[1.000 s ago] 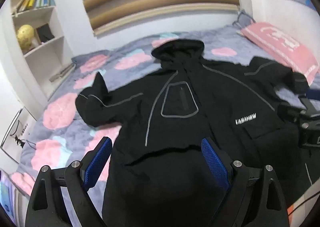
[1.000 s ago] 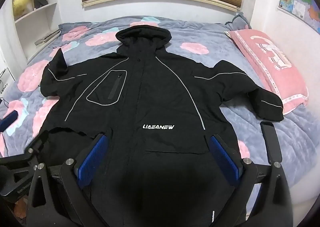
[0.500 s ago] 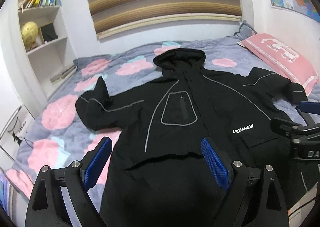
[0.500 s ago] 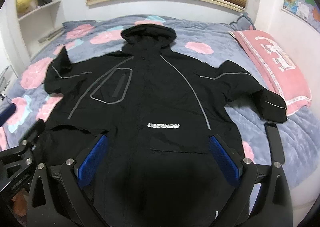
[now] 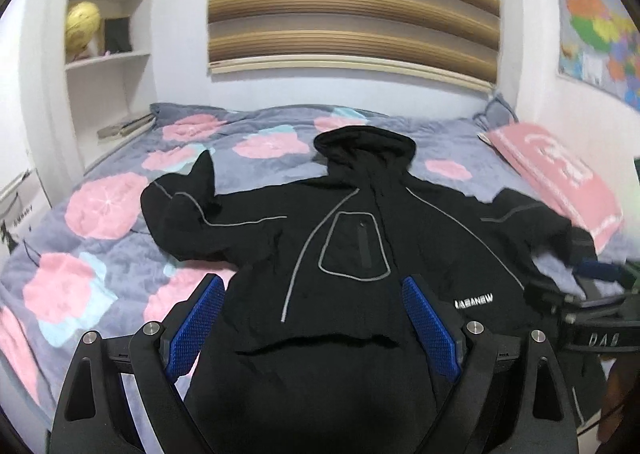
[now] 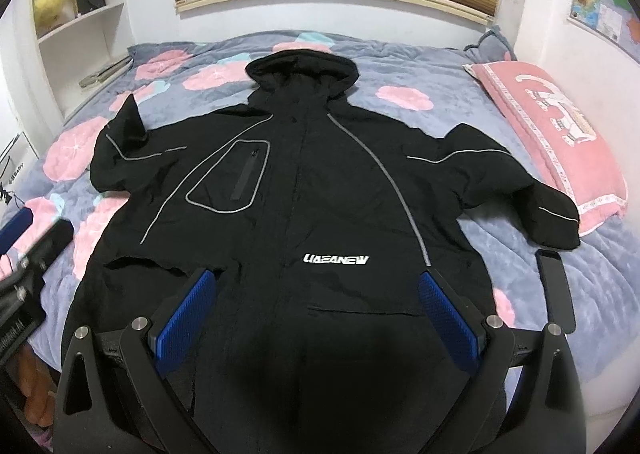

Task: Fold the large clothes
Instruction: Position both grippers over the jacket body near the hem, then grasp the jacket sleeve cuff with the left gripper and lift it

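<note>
A large black hooded jacket point(image 6: 312, 194) with grey piping and a white chest logo lies spread face up on the bed, hood toward the window, both sleeves out to the sides. It also shows in the left wrist view point(image 5: 360, 254). My left gripper point(image 5: 312, 318) is open and empty, held above the jacket's lower left part. My right gripper point(image 6: 316, 306) is open and empty above the jacket's lower middle. Each gripper shows at the edge of the other's view.
The bed point(image 6: 440, 66) has a grey quilt with pink flowers. A pink pillow point(image 6: 560, 134) lies at the right by the wall. White shelves point(image 5: 108, 66) stand at the left. A dark strap-like object point(image 6: 554, 286) lies near the right sleeve.
Both cameras have tilted up and back a little, so more wall and window blind shows. The jacket has not moved. Both grippers stay open.
</note>
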Available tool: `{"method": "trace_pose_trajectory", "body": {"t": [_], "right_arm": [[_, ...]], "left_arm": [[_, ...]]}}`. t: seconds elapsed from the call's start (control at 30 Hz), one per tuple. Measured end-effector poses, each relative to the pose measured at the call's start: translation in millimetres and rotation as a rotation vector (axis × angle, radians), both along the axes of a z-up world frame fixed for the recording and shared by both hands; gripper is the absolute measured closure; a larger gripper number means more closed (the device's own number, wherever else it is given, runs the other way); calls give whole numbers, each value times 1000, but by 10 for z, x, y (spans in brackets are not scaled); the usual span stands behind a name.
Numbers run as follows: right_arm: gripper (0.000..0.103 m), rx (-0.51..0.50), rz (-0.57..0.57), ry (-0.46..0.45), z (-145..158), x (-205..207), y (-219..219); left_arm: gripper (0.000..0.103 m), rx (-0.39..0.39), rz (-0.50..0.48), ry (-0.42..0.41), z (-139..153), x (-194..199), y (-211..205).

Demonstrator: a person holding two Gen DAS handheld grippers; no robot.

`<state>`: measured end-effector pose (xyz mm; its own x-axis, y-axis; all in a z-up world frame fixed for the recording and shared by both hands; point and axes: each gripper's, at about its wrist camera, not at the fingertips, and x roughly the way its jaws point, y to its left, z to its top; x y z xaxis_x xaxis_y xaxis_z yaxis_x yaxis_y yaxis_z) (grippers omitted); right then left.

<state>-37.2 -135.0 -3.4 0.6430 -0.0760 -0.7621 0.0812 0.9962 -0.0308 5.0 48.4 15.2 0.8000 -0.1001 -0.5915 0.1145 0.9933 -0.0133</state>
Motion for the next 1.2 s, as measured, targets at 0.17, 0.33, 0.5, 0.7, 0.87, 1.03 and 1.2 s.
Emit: {"method": "trace_pose_trajectory", "body": {"t": [0.17,0.33,0.5,0.7,0.87,1.03,1.2], "right_arm": [[1,-32,50,36,-128,215,220],[1,-49,92,17,-189,534,423],[1,-17,138,-77,-361,1055,590],[1,51,141,-169,-732,1693,565],[2,93,84,-112,-1271,2038,414],[2,154,72,-57,-1614,2123,306],[0,99,88,-59,-1672,2147,389]], "left_arm": [[12,-38,-13,120,-199,327,210],[11,-48,57,90,-115,746,750],[11,-105,101,62,-44,1417,1553],[11,-240,135,102,-293,2234,2378],[11,-332,273,150,-725,2836,2922],[11,-477,358,176,-1200,3376,3322],[12,-563,363,224,-1598,3794,3404]]}}
